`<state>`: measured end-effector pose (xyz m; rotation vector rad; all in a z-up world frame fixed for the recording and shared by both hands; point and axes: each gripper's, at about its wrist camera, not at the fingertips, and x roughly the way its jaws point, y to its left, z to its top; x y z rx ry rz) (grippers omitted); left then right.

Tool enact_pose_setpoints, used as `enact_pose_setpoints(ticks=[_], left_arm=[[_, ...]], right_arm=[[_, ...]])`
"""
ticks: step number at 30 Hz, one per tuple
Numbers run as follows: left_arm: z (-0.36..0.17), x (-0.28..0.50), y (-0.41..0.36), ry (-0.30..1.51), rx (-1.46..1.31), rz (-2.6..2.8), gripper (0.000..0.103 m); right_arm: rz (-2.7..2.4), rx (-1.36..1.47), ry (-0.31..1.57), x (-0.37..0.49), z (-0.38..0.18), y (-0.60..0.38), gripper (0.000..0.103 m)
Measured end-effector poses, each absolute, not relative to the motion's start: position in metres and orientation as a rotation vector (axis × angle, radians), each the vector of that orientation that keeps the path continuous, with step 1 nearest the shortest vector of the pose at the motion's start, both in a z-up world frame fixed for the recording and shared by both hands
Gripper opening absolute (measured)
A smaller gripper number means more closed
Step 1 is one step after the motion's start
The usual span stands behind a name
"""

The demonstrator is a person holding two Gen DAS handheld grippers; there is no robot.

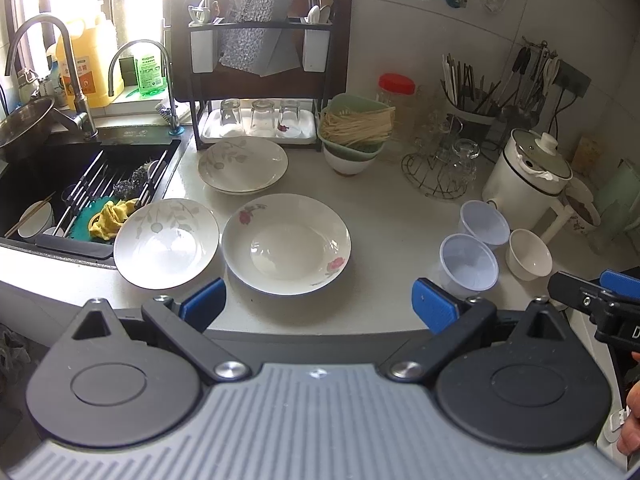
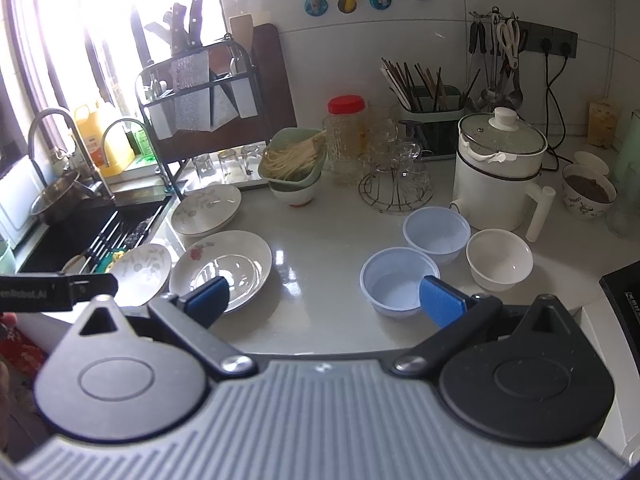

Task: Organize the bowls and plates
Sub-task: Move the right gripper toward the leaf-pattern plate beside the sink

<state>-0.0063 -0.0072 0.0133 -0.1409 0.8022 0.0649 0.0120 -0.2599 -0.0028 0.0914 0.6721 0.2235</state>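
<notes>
A rose-patterned plate (image 1: pixel 286 244) lies on the counter just beyond my open, empty left gripper (image 1: pixel 318 306). A leaf-patterned plate (image 1: pixel 166 242) lies to its left by the sink, and a stack of two leaf plates (image 1: pixel 242 164) sits behind. Two pale blue plastic bowls (image 1: pixel 470 266) (image 1: pixel 484 224) and a small white bowl (image 1: pixel 528 254) stand to the right. In the right wrist view my right gripper (image 2: pixel 324 300) is open and empty, hovering over the counter between the rose plate (image 2: pixel 222 266) and the near blue bowl (image 2: pixel 396 284); the far blue bowl (image 2: pixel 436 234) and white bowl (image 2: pixel 498 260) lie beyond.
A sink (image 1: pixel 80 184) with a rack and cloth lies at the left. A dish rack with glasses (image 1: pixel 260 120), a green basket of noodles on a bowl (image 1: pixel 354 132), a wire glass stand (image 1: pixel 440 164) and a white electric pot (image 1: pixel 524 180) line the back.
</notes>
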Motion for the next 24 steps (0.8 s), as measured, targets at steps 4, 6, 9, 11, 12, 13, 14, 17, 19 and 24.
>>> enact_pose_setpoints(ticks=[4,6,9,11,12,13,14,17,19,24], left_arm=[[0.013,-0.005,-0.007,0.809,-0.145,0.067,0.101],[0.013,-0.002,-0.007,0.815,-0.147,0.067,0.101],[0.016,-0.001,-0.007,0.809,-0.148,0.08,0.101],[0.015,0.0,-0.009,0.809,-0.151,0.088,0.101],[0.014,0.001,-0.009,0.812,-0.152,0.089,0.101],[0.013,0.002,-0.011,0.818,-0.151,0.087,0.101],[0.012,0.003,-0.012,0.822,-0.15,0.088,0.101],[0.01,0.006,-0.012,0.831,-0.157,0.096,0.101],[0.009,0.008,-0.012,0.832,-0.166,0.107,0.101],[0.007,0.014,-0.017,0.842,-0.173,0.122,0.101]], right_arm=[[0.232,0.099,0.681,0.012,-0.005,-0.262,0.103],[0.229,0.107,0.682,0.013,-0.005,-0.265,0.103],[0.222,0.109,0.693,0.016,-0.006,-0.267,0.103],[0.221,0.109,0.696,0.017,-0.008,-0.268,0.103],[0.225,0.109,0.699,0.017,-0.008,-0.269,0.103],[0.227,0.109,0.702,0.017,-0.009,-0.269,0.103],[0.231,0.109,0.706,0.018,-0.01,-0.27,0.103],[0.238,0.104,0.707,0.019,-0.011,-0.272,0.103],[0.238,0.103,0.713,0.022,-0.011,-0.274,0.103],[0.261,0.116,0.721,0.026,-0.014,-0.28,0.103]])
